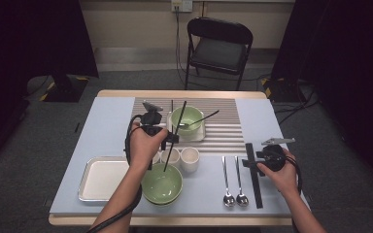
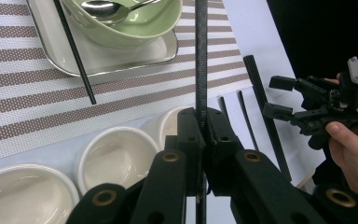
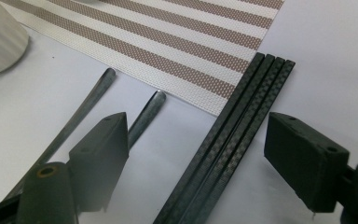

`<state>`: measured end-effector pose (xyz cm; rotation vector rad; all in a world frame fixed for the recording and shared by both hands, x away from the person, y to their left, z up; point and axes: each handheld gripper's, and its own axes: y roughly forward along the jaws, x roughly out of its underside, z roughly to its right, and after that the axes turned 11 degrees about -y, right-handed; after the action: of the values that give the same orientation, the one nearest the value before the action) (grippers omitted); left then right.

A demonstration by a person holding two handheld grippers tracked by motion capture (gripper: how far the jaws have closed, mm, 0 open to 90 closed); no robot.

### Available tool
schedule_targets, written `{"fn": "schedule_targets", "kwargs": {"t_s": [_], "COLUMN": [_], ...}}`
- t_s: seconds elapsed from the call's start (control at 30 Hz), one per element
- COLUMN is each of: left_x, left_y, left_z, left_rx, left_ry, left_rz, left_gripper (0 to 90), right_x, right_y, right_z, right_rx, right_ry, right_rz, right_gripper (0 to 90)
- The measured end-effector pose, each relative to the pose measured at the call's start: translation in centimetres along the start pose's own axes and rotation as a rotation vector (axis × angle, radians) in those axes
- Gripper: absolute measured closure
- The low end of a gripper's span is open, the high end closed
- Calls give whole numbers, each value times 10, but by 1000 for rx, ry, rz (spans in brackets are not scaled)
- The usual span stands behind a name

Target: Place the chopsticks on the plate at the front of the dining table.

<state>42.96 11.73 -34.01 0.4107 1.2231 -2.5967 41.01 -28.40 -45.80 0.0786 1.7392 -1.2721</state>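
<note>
My left gripper point(image 1: 171, 138) point(image 2: 200, 117) is shut on a single black chopstick point(image 1: 181, 115) point(image 2: 201, 60), gripped partway along. It slants over the white cups point(image 1: 189, 158) toward the far green bowl point(image 1: 187, 118). That bowl holds a spoon point(image 2: 103, 6) and sits in a small metal tray point(image 2: 100, 58); a second chopstick point(image 2: 74, 53) leans across the tray's edge. My right gripper point(image 1: 250, 163) point(image 3: 196, 135) is open, its jaws either side of a bundle of black chopsticks point(image 1: 255, 187) point(image 3: 242, 107) lying on the table, not touching them.
Two metal spoons point(image 1: 233, 182) lie left of the bundle, handles point(image 3: 93, 91) pointing away. A near green bowl point(image 1: 161, 185) and an empty metal tray point(image 1: 102, 178) sit front left. A striped placemat point(image 1: 228, 124) covers the far middle. A black chair point(image 1: 218, 46) stands beyond the table.
</note>
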Motion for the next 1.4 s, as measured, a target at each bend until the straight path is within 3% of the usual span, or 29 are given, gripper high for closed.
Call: {"fn": "schedule_targets", "kwargs": {"t_s": [0.73, 0.93, 1.4], "left_x": [-4, -6, -12], "left_y": [-7, -7, -11], "left_z": [-8, -11, -18], "left_rx": [-8, -9, -12], "left_ry": [-16, -10, -44], "left_rz": [27, 28, 50], "left_gripper": [861, 861, 861], "right_x": [9, 10, 15], "right_y": [4, 4, 5], "right_z": [1, 0, -5], "right_rx": [15, 21, 56], "right_ry": [-16, -32, -77], "right_rz": [-18, -17, 1], "right_gripper": [212, 209, 209]}}
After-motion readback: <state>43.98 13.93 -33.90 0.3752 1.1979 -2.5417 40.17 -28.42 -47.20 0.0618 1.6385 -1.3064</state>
